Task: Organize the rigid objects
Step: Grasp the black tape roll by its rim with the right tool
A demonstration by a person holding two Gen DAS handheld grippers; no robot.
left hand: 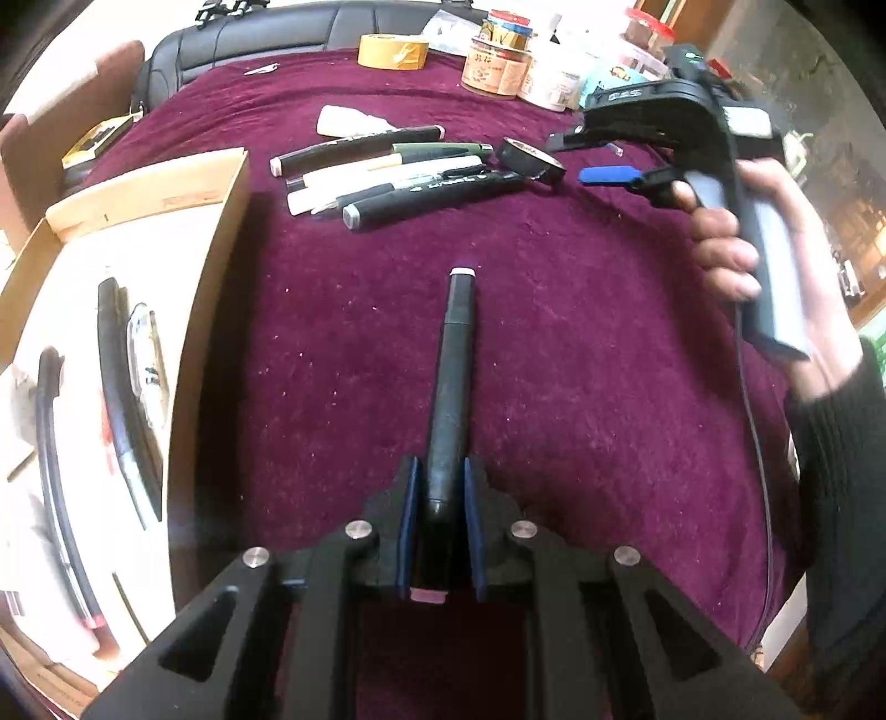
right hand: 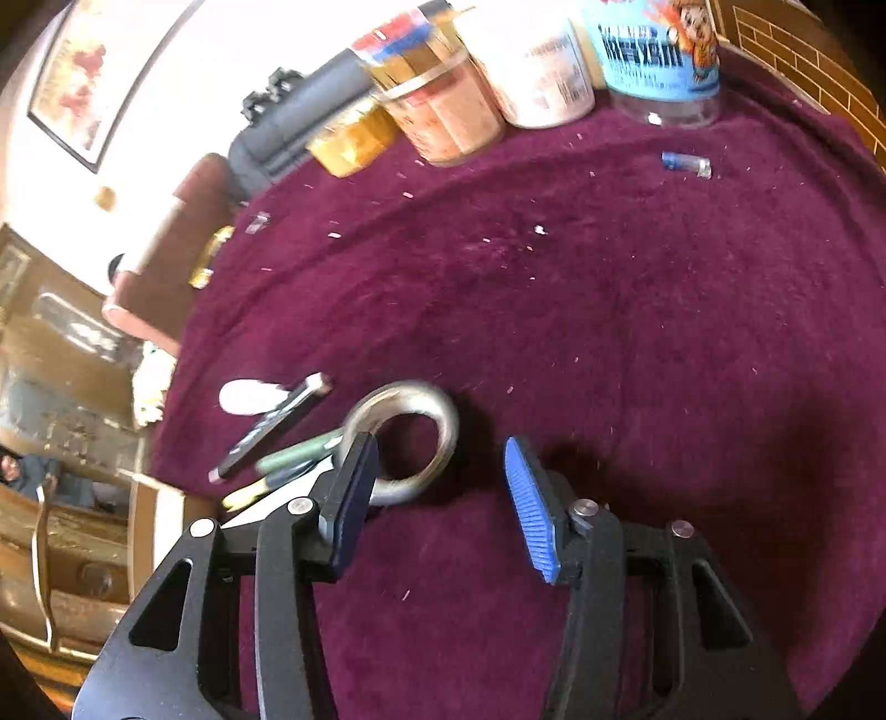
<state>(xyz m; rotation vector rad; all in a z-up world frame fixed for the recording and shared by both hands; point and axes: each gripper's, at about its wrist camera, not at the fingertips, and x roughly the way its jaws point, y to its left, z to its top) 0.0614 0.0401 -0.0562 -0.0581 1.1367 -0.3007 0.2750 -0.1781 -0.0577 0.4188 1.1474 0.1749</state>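
My left gripper (left hand: 441,471) is shut on a black marker (left hand: 454,365) that points forward above the maroon cloth. A pile of several markers and pens (left hand: 387,171) lies farther ahead, with a roll of black tape (left hand: 531,160) at its right end. My right gripper (right hand: 440,454) is open and empty, just above the cloth beside the tape roll (right hand: 407,437); it also shows in the left wrist view (left hand: 603,160), held in a hand. The pens (right hand: 277,443) lie left of the roll.
An open cardboard box (left hand: 138,183) at the left holds several dark pens (left hand: 119,376). A yellow tape roll (left hand: 392,51), jars and tubs (left hand: 498,61) stand at the far edge; the tubs (right hand: 542,61) show in the right wrist view. A small blue-capped vial (right hand: 685,163) lies near them.
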